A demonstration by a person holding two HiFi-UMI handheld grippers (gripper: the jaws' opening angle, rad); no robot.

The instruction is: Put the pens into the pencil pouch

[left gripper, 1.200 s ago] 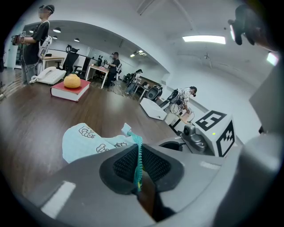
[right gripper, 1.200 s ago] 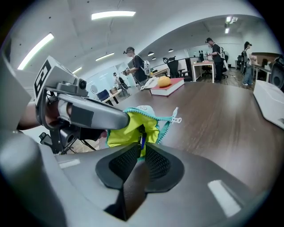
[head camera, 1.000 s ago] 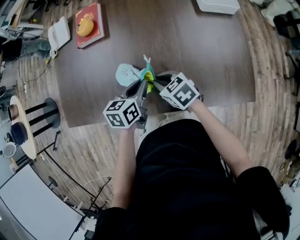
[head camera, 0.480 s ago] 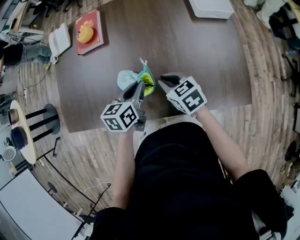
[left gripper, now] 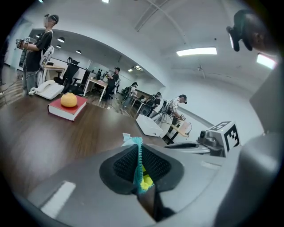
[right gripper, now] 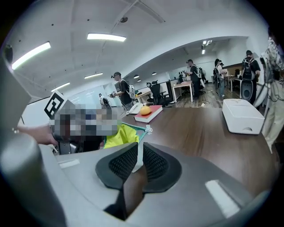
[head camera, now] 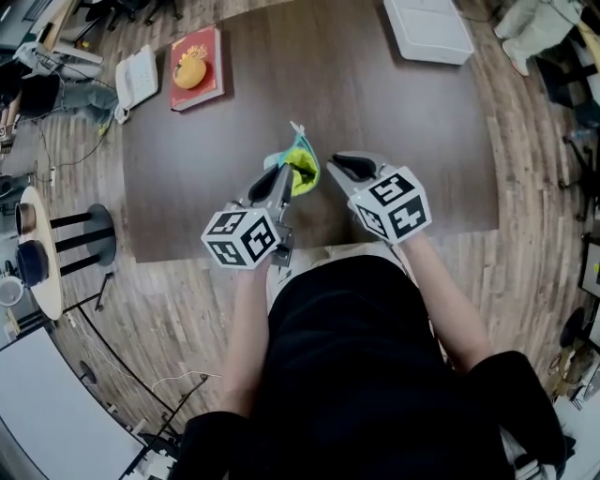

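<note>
Gripping the pencil pouch (head camera: 302, 171) from two sides, with the left gripper (left gripper: 141, 167) closed on its teal zip edge: yellow lining showing low between the ribbed pads (left gripper: 122, 164), a pale blue tab (left gripper: 127, 138) poking out just past the tips. Pinching, with the right gripper (right gripper: 139, 162), a thin pale strip running up from between its nearly touching pads to the zip pull (right gripper: 146, 129) and teal teeth of the same pouch, yellow body bulging just off to that gripper's left. Holding the pouch slung between the two sets of tips, directly ahead of both, yellow inside showing from above. Working over a dark wooden table (head camera: 403, 141) spreading out below and ahead of both tools. Facing, well beyond the left gripper and off to its left, a red book (head camera: 204, 52) with an orange fruit (head camera: 190, 72) sitting on top, and a white telephone (head camera: 139, 80) farther left again, by the table's edge. Facing, well ahead of the right gripper and off to its right, a white box (head camera: 429, 28) lying flat near the far side of the table. Looking out, farthest from either tool, on desks (right gripper: 188, 86) and standing people (right gripper: 120, 91) under long ceiling lights (right gripper: 105, 37)
</note>
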